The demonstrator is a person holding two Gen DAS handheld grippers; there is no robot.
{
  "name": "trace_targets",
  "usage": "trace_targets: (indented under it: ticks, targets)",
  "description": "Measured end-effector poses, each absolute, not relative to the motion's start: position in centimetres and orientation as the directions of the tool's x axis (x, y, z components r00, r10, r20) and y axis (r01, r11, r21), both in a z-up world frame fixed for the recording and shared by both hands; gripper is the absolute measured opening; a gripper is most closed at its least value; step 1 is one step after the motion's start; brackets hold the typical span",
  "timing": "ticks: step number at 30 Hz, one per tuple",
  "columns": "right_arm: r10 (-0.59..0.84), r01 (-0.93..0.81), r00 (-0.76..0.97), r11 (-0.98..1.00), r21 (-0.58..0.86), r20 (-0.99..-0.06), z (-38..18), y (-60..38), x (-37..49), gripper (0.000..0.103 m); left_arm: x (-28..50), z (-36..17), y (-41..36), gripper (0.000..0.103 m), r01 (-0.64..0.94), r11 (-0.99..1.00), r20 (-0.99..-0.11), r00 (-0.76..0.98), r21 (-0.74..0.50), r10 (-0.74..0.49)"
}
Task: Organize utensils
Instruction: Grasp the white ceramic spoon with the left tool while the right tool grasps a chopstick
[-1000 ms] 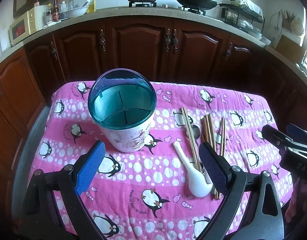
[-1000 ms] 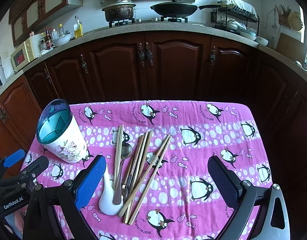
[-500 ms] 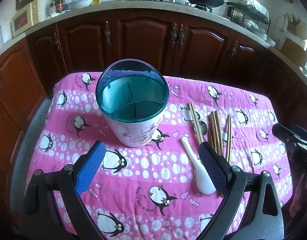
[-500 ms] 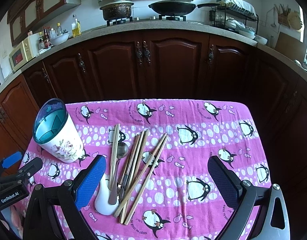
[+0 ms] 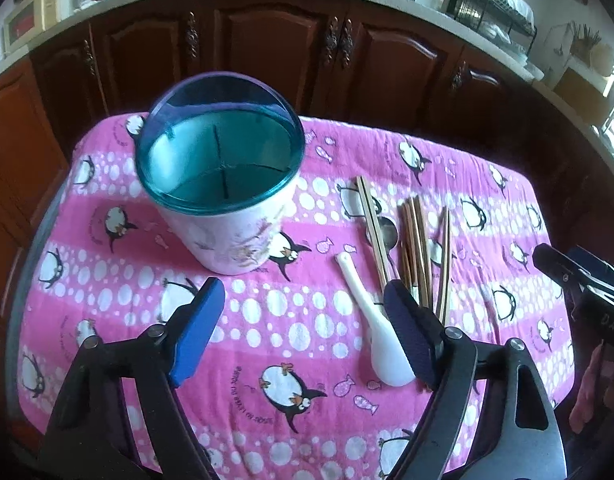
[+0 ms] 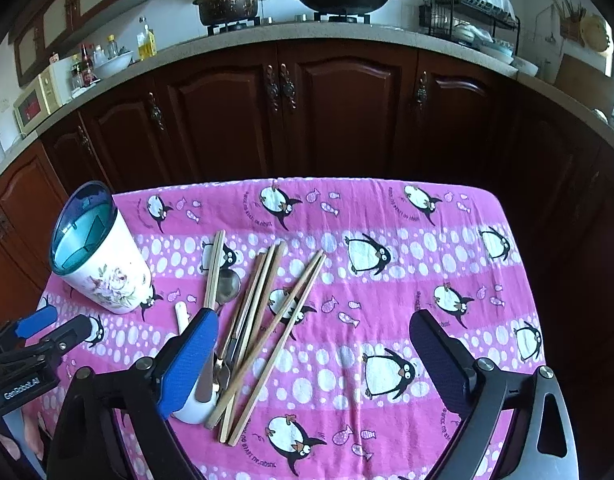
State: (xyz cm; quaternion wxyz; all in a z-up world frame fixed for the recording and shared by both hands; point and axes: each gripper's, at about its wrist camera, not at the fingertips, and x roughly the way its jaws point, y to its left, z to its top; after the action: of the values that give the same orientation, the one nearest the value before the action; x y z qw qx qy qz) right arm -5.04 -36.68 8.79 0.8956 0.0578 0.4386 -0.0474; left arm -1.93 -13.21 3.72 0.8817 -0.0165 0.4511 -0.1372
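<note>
Dark wooden kitchen cabinets (image 6: 307,108) back a table spread with a pink penguin-print cloth (image 6: 387,216). At its left stands a white floral utensil holder with a teal divided insert (image 5: 221,184), upright. Just right of it lie a white ceramic spoon (image 5: 377,336), a metal spoon (image 6: 227,286) and a loose fan of wooden chopsticks (image 6: 267,320), overlapping one another. The left gripper (image 5: 299,330) hovers spread over the cloth near the white spoon, its jaws having just narrowed a little around nothing. The right gripper (image 6: 313,344) hangs wide above the chopsticks, likewise just narrowing, gripping nothing.
</note>
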Motion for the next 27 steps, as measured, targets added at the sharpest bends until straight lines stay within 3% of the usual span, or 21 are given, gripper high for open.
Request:
trace_targets:
  ticks: [3,11,27]
  targets:
    - [-0.025,0.122,0.596,0.991,0.059,-0.803,7.9,-36.7,-4.4,0.088,-1.5,3.0,-14.0,0.080,0.235,0.959,-0.801,0.537,-0.160,-0.265]
    - [0.111,0.105,0.516,0.976,0.191,-0.849,3.6,-38.7,-1.1,0.046,1.1,-1.0,-16.8,0.060,0.253,0.954,-0.860,0.438,-0.162,-0.262]
    - [0.306,0.186,0.389,0.898,0.399,-0.869,-3.8,-42.0,6.5,0.020,5.9,-4.5,-20.2,0.053,0.240,0.965,-0.903,0.383,-0.108,-0.196]
